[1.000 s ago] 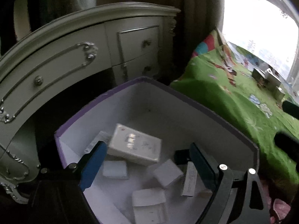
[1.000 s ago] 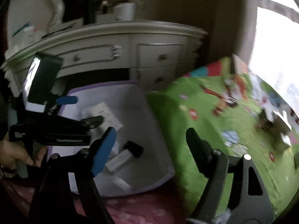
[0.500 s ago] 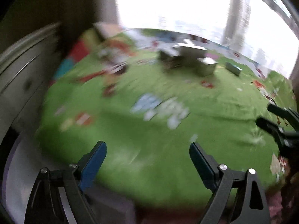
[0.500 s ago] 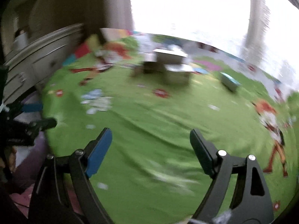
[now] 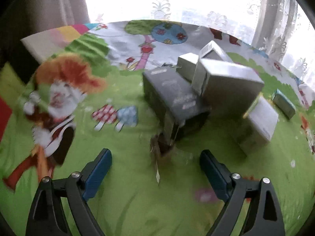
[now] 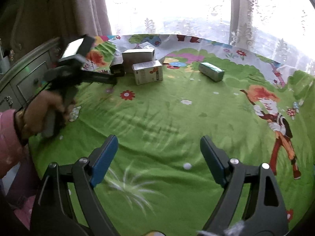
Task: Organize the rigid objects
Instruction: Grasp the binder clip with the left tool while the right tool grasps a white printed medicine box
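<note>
Several small boxes lie on a green cartoon bedsheet (image 5: 128,186). In the left wrist view a dark box (image 5: 173,96) sits just ahead, with silver boxes (image 5: 228,82) stacked behind it, a pale box (image 5: 259,123) to the right and a teal box (image 5: 284,103) further right. My left gripper (image 5: 155,167) is open and empty, close in front of the dark box. My right gripper (image 6: 158,157) is open and empty over bare sheet, far from the boxes (image 6: 147,72) and the teal box (image 6: 211,71). The left gripper also shows in the right wrist view (image 6: 112,79), near the dark box.
A window with lace curtains (image 6: 196,9) runs behind the bed. A silver dresser (image 6: 21,74) stands at the left. My left hand and pink sleeve (image 6: 29,118) are at the left edge. A scrap of wrapper (image 5: 159,153) lies on the sheet before the dark box.
Both grippers have swung from the white storage box by the dresser to the bed. The left gripper has closed in on the pile of boxes. Both stay open and empty.
</note>
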Action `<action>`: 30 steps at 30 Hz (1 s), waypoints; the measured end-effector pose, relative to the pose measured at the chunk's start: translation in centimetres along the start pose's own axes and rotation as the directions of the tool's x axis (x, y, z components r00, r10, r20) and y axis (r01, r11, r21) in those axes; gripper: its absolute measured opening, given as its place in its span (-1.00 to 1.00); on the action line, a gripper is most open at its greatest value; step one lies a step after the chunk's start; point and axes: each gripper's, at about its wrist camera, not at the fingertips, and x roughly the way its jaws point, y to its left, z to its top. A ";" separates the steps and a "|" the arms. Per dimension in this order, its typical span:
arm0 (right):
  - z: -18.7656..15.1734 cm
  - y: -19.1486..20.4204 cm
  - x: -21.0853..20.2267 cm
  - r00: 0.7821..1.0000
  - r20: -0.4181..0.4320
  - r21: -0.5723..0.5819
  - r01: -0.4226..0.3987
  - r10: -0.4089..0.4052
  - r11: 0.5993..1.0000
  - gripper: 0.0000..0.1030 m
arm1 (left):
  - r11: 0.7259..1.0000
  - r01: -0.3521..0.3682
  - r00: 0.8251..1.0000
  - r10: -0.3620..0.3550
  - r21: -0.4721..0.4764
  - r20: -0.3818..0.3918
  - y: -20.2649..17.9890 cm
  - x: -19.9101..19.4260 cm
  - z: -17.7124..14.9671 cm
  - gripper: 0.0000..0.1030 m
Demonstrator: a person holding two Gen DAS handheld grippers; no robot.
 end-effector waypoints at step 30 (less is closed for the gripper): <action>10.8 1.6 17.0 0.970 -0.178 0.312 0.215 -0.166 0.925 -0.17 | 0.981 0.149 0.987 -0.138 -0.125 0.087 3.8 -6.1 -6.7 -0.38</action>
